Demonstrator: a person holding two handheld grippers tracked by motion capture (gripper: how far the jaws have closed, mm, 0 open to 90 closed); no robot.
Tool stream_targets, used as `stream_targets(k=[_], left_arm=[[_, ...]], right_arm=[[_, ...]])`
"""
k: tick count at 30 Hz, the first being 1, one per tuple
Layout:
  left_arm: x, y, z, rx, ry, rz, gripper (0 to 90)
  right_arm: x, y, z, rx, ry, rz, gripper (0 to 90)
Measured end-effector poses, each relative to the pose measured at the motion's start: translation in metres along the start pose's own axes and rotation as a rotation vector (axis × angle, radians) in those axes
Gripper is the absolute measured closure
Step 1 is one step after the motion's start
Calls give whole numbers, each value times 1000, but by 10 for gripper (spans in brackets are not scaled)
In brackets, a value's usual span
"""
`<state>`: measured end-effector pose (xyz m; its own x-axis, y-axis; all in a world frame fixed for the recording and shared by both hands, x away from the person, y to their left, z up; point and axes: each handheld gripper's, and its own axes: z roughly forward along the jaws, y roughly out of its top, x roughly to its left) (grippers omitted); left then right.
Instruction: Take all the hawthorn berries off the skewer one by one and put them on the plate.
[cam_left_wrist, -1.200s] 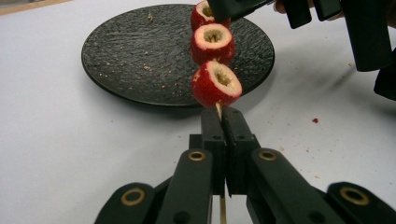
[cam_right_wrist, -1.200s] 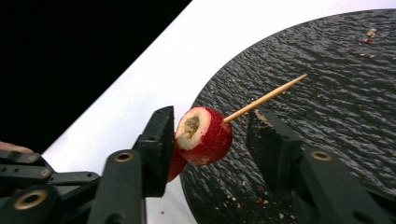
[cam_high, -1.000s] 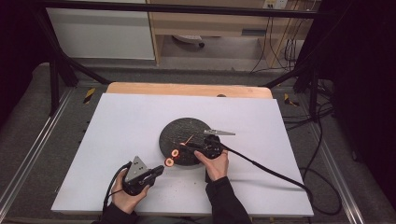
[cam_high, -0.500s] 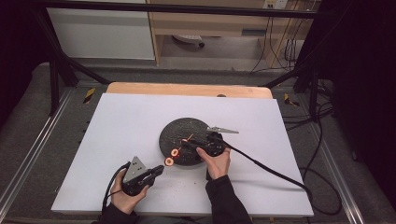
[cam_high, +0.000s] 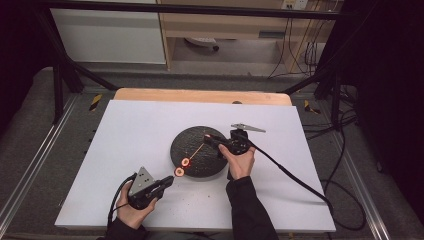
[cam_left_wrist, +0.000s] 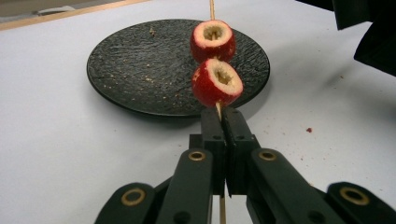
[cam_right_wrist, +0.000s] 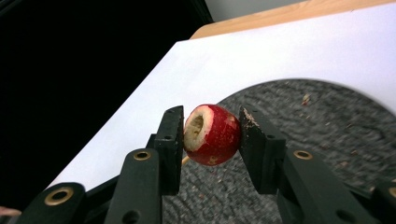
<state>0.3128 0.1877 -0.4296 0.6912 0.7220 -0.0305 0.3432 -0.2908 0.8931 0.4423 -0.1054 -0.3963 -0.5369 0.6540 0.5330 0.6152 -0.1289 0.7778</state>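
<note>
Skewer in left jaws, beside plate rim

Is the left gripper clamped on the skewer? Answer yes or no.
Yes: in the left gripper view the left gripper has its jaws closed together on the thin wooden skewer, just below the two cored red fruits.

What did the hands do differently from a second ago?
The right gripper, shut on a red fruit, has moved away from the person and rightward, over the far part of the black plate. The left gripper has stayed clamped on the skewer with two fruits threaded on it, near the plate's near edge. The plate has not moved.
</note>
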Motion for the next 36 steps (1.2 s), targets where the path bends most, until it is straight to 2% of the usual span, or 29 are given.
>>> stream_targets(k=[8, 13, 26, 36], left_arm=[[3, -1, -1, 7, -1, -11, 884], [6, -2, -3, 4, 5, -19, 884], [9, -3, -2, 17, 11, -30, 884], [10, -4, -1, 22, 11, -32, 884]], right_arm=[[-8, 13, -3, -19, -25, -16, 628], [-13, 14, -2, -12, -42, -25, 628], [-23, -18, 24, 105, -71, -61, 627], [-28, -37, 36, 182, -102, -105, 625]])
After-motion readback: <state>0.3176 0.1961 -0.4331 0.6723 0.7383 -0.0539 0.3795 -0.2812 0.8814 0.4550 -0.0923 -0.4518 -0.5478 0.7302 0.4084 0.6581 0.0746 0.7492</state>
